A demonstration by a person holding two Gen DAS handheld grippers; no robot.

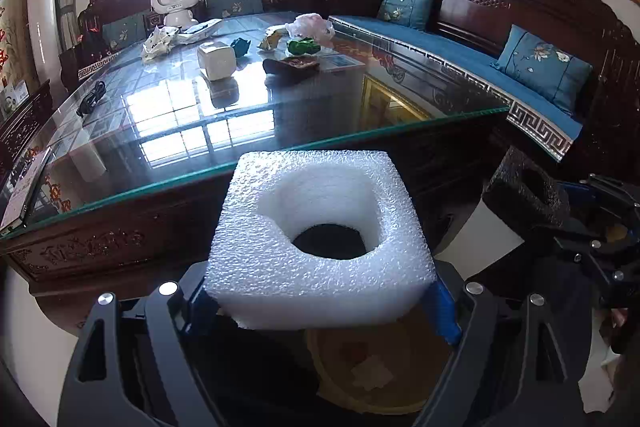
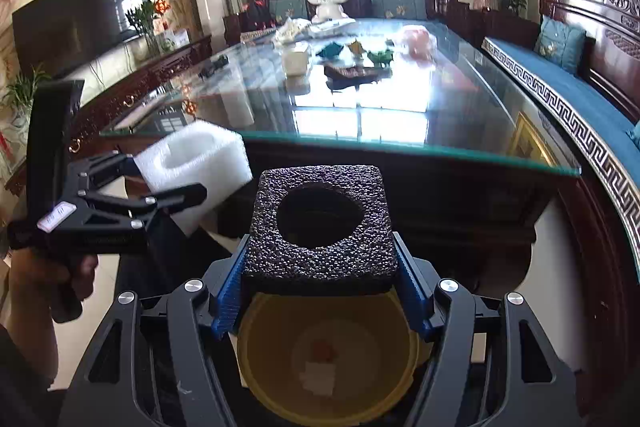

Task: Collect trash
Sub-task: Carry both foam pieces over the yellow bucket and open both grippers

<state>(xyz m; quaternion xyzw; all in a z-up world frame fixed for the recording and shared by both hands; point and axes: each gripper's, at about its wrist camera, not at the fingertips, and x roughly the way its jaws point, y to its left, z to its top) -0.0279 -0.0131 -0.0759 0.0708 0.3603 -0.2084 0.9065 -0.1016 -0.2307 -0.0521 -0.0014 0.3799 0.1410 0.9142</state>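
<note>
Disposal step in hand. Left gripper (image 1: 320, 307) pinches the white foam block (image 1: 320, 239); right gripper (image 2: 320, 291) pinches the black foam block (image 2: 320, 223), directly above the yellow bin (image 2: 280, 387). Next move, likely: release over the bin.

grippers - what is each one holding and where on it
The left gripper clamps the white foam block by its two opposite side faces. The right gripper clamps the black foam block the same way.

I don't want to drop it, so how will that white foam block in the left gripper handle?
The white foam block looks light and springy. Its pebbled skin probably grips the left gripper's blue pads, but the hollow middle may let it squash.
</note>
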